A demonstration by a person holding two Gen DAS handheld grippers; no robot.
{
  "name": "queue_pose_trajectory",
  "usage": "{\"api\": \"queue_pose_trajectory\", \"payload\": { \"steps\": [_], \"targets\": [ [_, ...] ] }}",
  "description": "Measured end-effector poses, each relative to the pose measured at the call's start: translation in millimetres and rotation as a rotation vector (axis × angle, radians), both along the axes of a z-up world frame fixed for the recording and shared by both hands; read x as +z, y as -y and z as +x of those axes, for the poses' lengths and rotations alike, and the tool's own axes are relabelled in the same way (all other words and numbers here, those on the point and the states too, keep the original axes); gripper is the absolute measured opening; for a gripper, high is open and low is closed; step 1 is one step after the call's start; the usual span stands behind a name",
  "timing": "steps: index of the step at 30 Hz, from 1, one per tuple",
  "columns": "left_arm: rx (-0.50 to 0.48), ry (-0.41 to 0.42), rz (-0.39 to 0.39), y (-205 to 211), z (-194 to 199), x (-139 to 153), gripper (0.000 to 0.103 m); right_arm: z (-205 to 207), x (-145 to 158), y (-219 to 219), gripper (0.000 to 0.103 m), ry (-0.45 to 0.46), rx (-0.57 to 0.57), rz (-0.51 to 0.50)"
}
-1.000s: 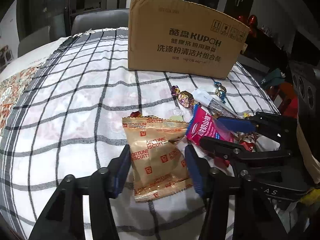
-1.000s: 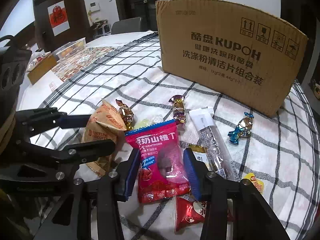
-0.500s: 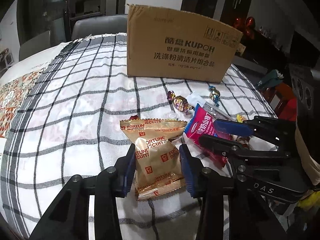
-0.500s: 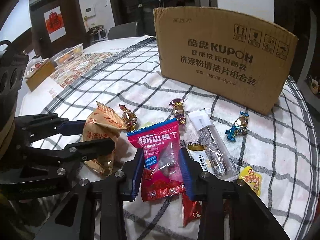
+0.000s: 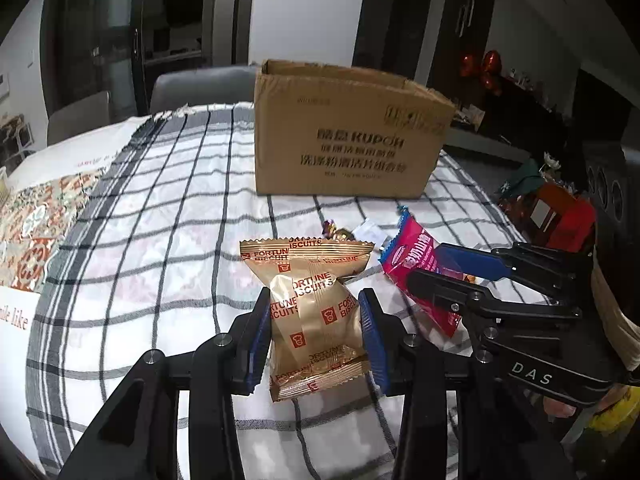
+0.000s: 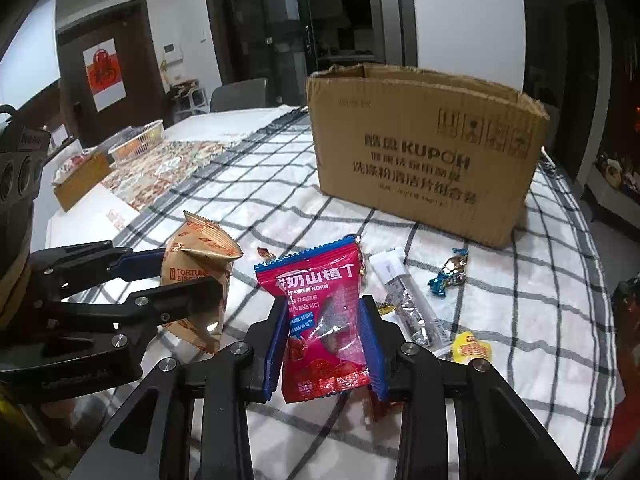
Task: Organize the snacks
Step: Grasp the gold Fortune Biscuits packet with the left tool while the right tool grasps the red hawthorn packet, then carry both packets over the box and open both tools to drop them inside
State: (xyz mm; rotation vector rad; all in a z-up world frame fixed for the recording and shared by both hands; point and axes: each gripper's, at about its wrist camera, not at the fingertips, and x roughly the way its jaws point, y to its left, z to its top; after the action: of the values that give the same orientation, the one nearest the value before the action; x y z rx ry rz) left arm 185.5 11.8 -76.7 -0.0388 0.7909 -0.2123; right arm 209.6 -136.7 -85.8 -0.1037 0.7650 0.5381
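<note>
Left gripper (image 5: 316, 334) clamped on gold Fortune Biscuits packet (image 5: 314, 312), clear of checked cloth (image 5: 160, 240). Right gripper (image 6: 325, 342) clenched on red hawthorn packet (image 6: 322, 320) — likewise raised. Open cardboard box (image 6: 424, 152) beyond; loose sweets — blue-wrapped candy (image 6: 448, 272), yellow candy (image 6: 470, 346) — on cloth.

right tool (image 6: 325, 340) clamped on red hawthorn packet (image 6: 320, 320) | left tool (image 6: 192, 276) pinching gold biscuit packet (image 6: 196, 268) | open cardboard box (image 6: 424, 152) behind | wrapped candies (image 6: 448, 272) on checked bench (image 6: 520, 300)
</note>
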Motion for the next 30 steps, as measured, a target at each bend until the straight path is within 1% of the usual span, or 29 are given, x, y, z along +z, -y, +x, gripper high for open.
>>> {"api": "queue_pose_trajectory", "payload": {
  "steps": [10, 17, 25, 30],
  "targets": [
    [-0.021, 0.107, 0.014, 7, -18, 37, 0.041, -18, 33, 13, 0.036, 0.072, -0.056, 0.042],
    [-0.034, 0.183, 0.027, 12, -24, 63, 0.041, -26, 58, 20, 0.036, 0.132, -0.082, 0.066],
    [-0.046, 0.268, 0.052, 17, -19, 93, 0.041, -26, 84, 29, 0.036, 0.194, -0.131, 0.103],
    [-0.048, 0.32, 0.054, 17, -14, 112, 0.041, -22, 104, 34, 0.036, 0.245, -0.158, 0.121]
  ]
}}
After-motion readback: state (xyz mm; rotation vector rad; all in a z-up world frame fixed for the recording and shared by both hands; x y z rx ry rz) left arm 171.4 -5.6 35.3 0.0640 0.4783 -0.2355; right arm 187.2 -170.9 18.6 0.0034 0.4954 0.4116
